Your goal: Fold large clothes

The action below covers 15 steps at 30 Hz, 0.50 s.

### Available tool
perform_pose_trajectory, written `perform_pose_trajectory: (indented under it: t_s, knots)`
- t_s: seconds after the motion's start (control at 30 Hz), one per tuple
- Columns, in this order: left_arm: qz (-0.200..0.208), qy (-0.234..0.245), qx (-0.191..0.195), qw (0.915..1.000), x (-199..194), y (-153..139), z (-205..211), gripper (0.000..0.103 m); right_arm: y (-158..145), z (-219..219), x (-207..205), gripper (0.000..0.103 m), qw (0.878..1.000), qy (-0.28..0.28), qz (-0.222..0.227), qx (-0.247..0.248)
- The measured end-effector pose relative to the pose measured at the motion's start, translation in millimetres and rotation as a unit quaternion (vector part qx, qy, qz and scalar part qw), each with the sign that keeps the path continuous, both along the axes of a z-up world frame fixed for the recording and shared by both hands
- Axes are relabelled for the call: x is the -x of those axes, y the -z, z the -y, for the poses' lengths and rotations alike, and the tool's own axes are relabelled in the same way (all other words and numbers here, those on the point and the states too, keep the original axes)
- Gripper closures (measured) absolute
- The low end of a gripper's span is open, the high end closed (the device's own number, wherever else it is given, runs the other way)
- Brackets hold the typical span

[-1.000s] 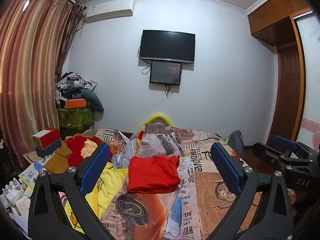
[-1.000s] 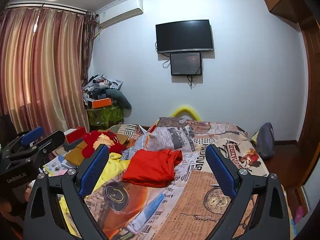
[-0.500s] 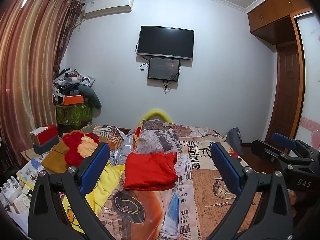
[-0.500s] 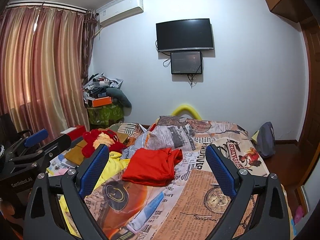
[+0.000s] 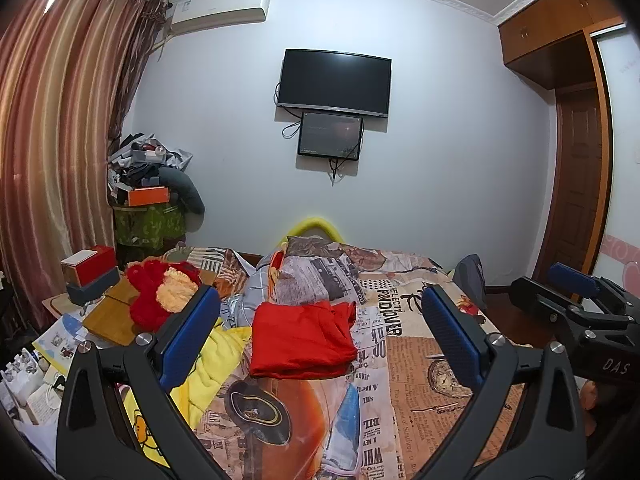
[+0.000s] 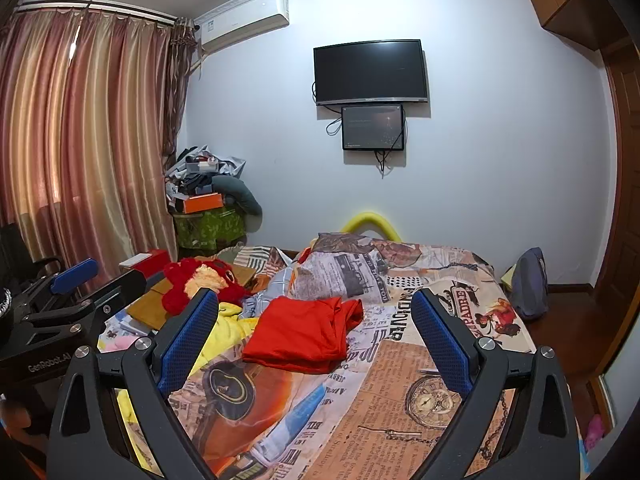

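Both grippers (image 5: 320,316) (image 6: 316,312) wide above bed (image 6: 420,360)

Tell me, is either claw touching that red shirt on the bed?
Apart. Both wrist views show the left gripper and right gripper open, held above the bedspread, well short of the red shirt.

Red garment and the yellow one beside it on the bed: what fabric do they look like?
Red garment: thin, smooth, matte knit, probably cotton jersey; it folds flat with soft creases. Yellow garment: thicker and fuzzier, seemingly fleece or terry; rounded, bulky folds. Neither is certain.
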<state>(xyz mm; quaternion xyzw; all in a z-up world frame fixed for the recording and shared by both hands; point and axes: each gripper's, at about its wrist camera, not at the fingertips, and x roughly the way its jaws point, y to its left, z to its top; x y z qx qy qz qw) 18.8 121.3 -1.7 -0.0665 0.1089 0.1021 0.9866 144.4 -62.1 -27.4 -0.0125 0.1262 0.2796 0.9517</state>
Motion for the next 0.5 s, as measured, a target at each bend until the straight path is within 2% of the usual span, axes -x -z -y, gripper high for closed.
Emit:
perform_pose_trajectory:
  t_s: [0.5]
  knots:
    - [-0.001,0.023,0.003,0.9997,-2.0,2.7,0.4,0.002,-1.0,-2.0,0.6,0.007,1.0,0.001,0.0,-0.002]
